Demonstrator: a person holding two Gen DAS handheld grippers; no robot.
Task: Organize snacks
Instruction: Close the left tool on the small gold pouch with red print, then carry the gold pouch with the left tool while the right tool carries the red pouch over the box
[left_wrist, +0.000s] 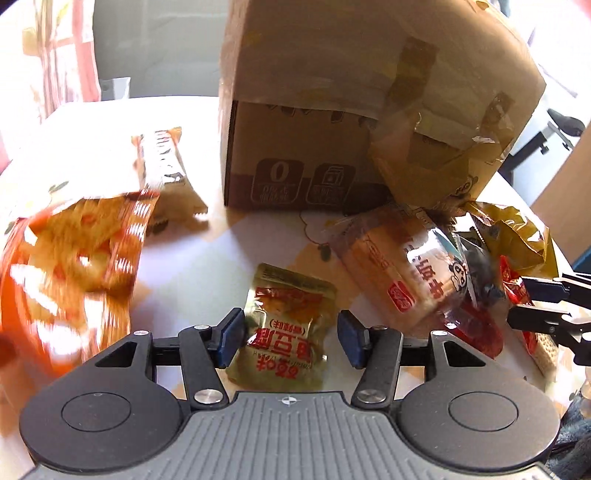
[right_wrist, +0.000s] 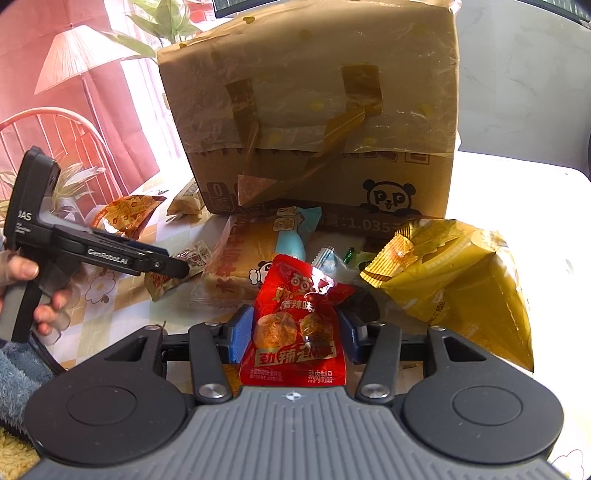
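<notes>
the snacks are still scattered on the table (left_wrist: 207, 273) in front of the closed, taped cardboard box (left_wrist: 332, 122), so the sorting is judged to be at an early stage; no tidy group can be made out yet.

the left gripper (left_wrist: 291, 338) is held released, its blue pads standing apart on either side of a gold pouch (left_wrist: 286, 328) lying flat on the table, with no pad seen pressing on it. an orange snack bag (left_wrist: 70, 266), blurred, is seen at the left, and a wrapped bread loaf (left_wrist: 399, 273) at the right.

the right gripper (right_wrist: 295, 339) is clenched on a red pouch (right_wrist: 295, 325), which is held up between its pads. a yellow bag (right_wrist: 454, 273) lies beside it.

on the box a panda logo with "p p", a "0" badge and "1.035" can be read; "genrobot.ai" is printed on the left gripper's body. chinese characters are printed on both pouches and the loaf wrapper, but are only partly legible.
</notes>
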